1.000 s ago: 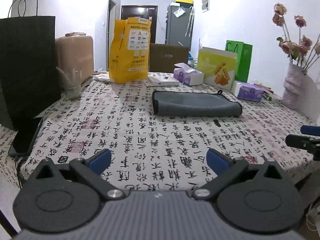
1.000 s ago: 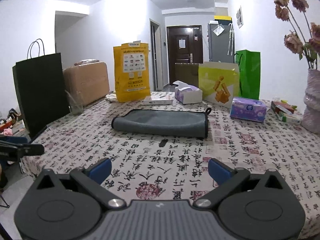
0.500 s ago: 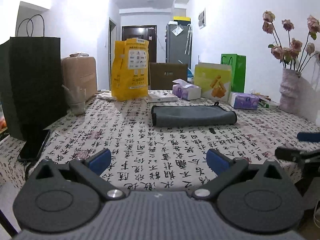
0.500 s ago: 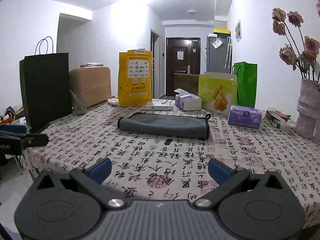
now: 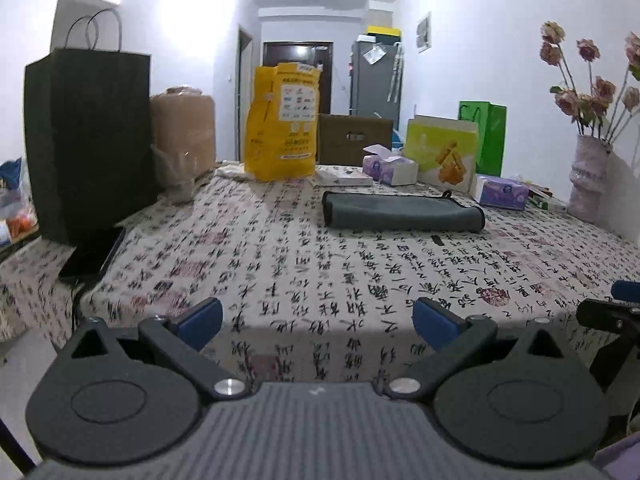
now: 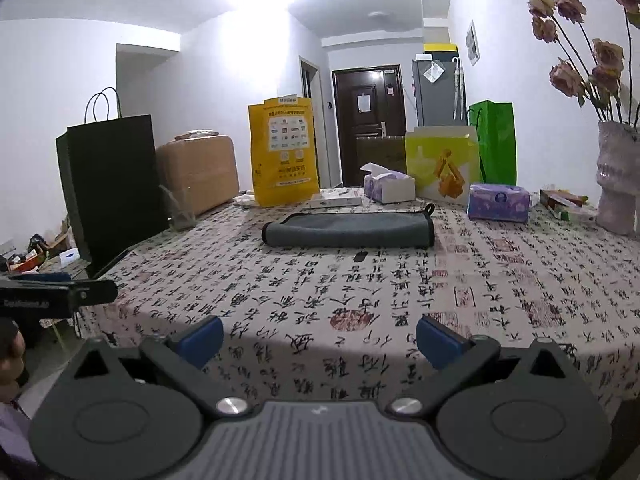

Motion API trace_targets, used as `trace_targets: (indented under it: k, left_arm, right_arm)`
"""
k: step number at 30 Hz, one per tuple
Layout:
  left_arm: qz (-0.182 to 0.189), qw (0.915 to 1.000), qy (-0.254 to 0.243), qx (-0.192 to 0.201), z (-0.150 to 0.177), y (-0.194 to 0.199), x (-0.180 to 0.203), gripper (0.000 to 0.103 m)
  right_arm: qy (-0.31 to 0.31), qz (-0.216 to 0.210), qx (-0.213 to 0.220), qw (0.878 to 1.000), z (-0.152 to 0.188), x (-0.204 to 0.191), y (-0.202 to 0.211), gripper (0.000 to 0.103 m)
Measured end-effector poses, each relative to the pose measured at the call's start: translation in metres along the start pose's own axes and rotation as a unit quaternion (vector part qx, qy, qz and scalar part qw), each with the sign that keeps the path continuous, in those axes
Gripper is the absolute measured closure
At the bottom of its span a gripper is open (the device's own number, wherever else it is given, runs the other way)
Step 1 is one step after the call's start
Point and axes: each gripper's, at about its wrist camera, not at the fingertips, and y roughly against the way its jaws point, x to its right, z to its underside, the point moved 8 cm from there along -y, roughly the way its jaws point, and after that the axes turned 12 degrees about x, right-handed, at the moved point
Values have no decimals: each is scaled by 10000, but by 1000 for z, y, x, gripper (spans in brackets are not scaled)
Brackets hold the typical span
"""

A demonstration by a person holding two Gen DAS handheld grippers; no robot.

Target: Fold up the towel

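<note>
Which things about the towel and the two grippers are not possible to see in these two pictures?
- Towel: how many layers it has; both views see it low, from the side.
- Small dark thing before the towel: too small to identify.
- Right gripper in the left wrist view: cut off by the edge.
- Phone: partly behind the black bag.

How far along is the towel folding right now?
Done: the grey towel lies folded into a long strip on the table. In hand: nothing; the left gripper and right gripper are open, near the table's front edge. Left: possibly another fold.
</note>
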Motion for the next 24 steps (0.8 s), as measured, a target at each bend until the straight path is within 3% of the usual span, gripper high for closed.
trace_targets:
  k: [12,24]
  left_arm:
    - [211,9996,-196,42,8,17,12,0]
    - [256,9994,-215,59,9,17,15,0]
  right_arm:
    - [-92,-28,-37,9999,8,-13,25,0]
    - [-173,17,-32,9998,8,-10,23,0]
